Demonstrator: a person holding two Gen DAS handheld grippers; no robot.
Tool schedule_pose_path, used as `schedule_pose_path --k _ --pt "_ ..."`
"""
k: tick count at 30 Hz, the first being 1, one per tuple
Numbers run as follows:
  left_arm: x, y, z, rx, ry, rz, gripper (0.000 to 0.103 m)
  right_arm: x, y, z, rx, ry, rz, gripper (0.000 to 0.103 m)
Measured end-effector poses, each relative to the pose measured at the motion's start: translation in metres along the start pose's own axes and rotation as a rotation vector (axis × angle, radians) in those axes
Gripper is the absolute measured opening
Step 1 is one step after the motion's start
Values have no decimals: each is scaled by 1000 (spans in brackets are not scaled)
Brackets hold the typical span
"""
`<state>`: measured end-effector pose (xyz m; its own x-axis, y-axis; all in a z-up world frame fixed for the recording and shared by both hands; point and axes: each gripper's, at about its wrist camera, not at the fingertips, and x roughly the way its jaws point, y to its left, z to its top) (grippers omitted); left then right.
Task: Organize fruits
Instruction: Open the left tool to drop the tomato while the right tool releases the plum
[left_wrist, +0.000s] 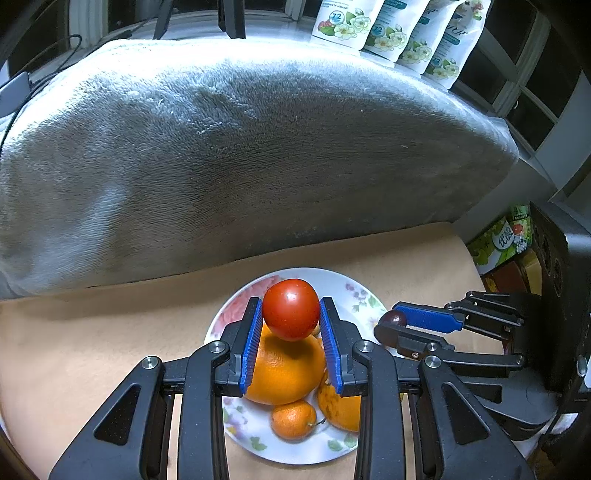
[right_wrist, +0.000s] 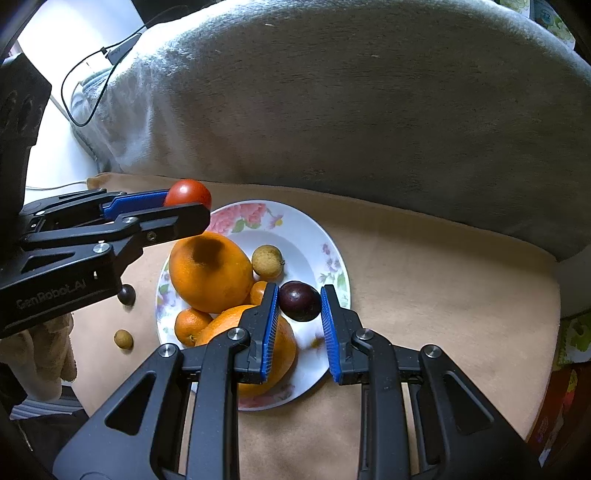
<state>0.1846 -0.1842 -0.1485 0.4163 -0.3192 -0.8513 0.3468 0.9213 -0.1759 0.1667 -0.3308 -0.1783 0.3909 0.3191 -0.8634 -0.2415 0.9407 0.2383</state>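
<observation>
A floral white plate (right_wrist: 314, 236) on a tan mat holds two large oranges (right_wrist: 210, 269), small tangerines (right_wrist: 190, 325) and a yellowish longan (right_wrist: 266, 261). My left gripper (left_wrist: 291, 310) is shut on a red tomato (left_wrist: 291, 308) and holds it above the plate, over a large orange (left_wrist: 284, 373); it also shows in the right wrist view (right_wrist: 186, 201). My right gripper (right_wrist: 299, 301) is shut on a dark purple plum (right_wrist: 299, 301) just over the plate's right side; the plum also shows in the left wrist view (left_wrist: 394, 318).
A grey fleece blanket (left_wrist: 240, 147) covers the raised surface behind the tan mat (right_wrist: 424, 295). A small dark fruit (right_wrist: 126, 294) and a small longan (right_wrist: 123, 338) lie on the mat left of the plate. White pouches (left_wrist: 399, 29) stand at the back.
</observation>
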Motion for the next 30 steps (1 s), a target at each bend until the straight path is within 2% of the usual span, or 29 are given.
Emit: schedule_pose_path --k 8,10,12,15,19,22,24,30 --pt "-3 1 0 0 -6 5 30 -2 1 0 -8 3 5 25" --pt "-3 1 0 -5 -7 7 30 -3 3 -1 -17 4 6 31" --pt "-5 1 0 -8 -9 6 32 -5 5 -1 -24 -7 8 53" --pt "-8 2 0 -6 -15 10 34 -9 7 1 -27 -21 13 56" --pt "-14 4 0 -5 -26 8 51 -11 7 1 -27 -21 8 56" --pt "-17 3 0 -3 -30 10 58 -12 11 1 -33 -20 -1 59" --pt "-18 2 0 -3 -35 10 62 -13 12 0 -35 -23 -9 71" --pt "-26 3 -1 3 -42 15 70 -18 14 -3 -31 -19 -15 72"
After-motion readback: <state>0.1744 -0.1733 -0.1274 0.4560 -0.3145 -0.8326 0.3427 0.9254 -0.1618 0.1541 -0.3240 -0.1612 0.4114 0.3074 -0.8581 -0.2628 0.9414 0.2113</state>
